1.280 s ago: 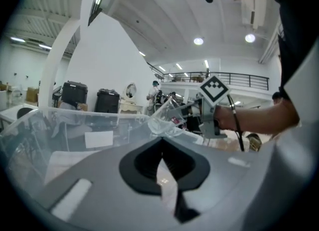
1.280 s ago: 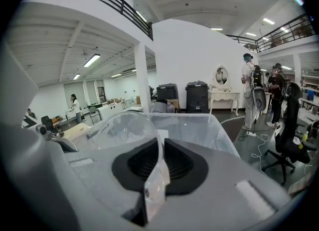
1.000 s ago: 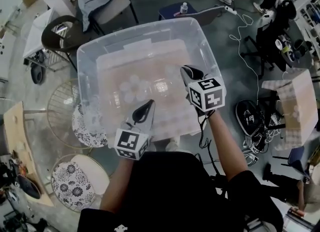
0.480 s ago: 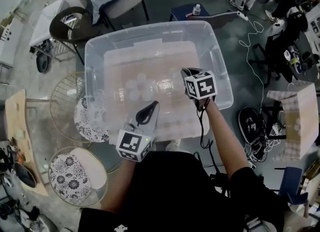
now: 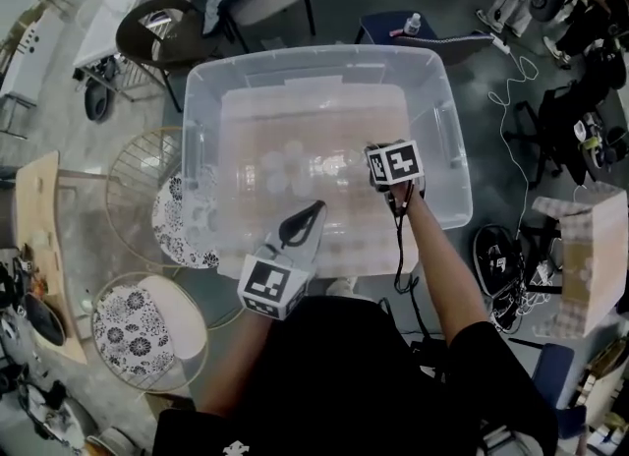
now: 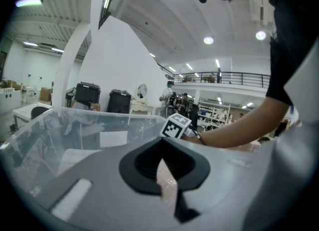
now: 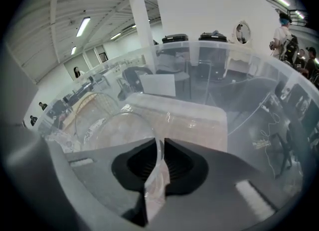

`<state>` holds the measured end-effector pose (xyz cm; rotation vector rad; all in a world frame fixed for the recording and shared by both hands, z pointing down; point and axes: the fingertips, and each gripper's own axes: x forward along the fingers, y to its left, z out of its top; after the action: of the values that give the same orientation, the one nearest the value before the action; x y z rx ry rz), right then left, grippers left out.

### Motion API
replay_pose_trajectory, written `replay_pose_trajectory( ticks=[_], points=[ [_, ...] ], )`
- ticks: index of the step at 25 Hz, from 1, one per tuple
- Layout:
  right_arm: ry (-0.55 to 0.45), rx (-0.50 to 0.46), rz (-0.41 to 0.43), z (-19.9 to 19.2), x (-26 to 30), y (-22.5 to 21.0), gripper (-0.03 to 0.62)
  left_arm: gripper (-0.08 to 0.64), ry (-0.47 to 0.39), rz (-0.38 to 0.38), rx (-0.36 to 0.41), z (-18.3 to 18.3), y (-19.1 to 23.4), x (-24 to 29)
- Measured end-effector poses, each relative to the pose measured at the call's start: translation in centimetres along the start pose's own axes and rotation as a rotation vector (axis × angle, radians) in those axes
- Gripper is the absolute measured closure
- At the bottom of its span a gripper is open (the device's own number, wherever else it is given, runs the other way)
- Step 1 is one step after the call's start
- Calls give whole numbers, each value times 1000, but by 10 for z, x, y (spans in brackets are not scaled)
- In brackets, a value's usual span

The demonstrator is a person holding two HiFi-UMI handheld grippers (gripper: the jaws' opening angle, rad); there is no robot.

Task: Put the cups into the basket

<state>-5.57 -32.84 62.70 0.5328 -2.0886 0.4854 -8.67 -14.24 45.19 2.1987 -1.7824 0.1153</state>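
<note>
1. Just left of the clear tub we see two round wire frames with flower-print pads, one touching the tub's left wall and one nearer to us.
2. Over the tub's near rim, toward its left half, we hold the left gripper, tips pointing across the tub. In the left gripper view its jaws stand together with only a thin sliver between them, and we see nothing gripped there. The tub's rim runs across just beyond them.
3. Inside the tub, on its floor left of centre, we make out a small cluster of clear cups. They are pale and hard to count.
4. Inside the tub's right half we hold the right gripper, tipped steeply down, its marker cube just within the right wall.
5. In the right gripper view its jaws are nearly closed and pinch the thin rim of a clear cup. The cup hangs to the left of the jaws, above the tub's floor, and the tub's far wall rises behind it. We cannot tell whether the cup touches the floor.
6. Well to the right of the tub, a cardboard box stands among cables.
</note>
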Motion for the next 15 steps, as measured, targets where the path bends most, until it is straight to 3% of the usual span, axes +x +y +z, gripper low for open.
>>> replay_pose_trajectory(
  ticks=[8, 15],
  points=[
    [123, 11, 25, -18, 34, -2, 558, 554, -21, 9, -58, 3, 7, -4],
    [201, -65, 35, -26, 62, -6, 560, 554, -13, 1, -36, 4, 9, -7]
  ],
)
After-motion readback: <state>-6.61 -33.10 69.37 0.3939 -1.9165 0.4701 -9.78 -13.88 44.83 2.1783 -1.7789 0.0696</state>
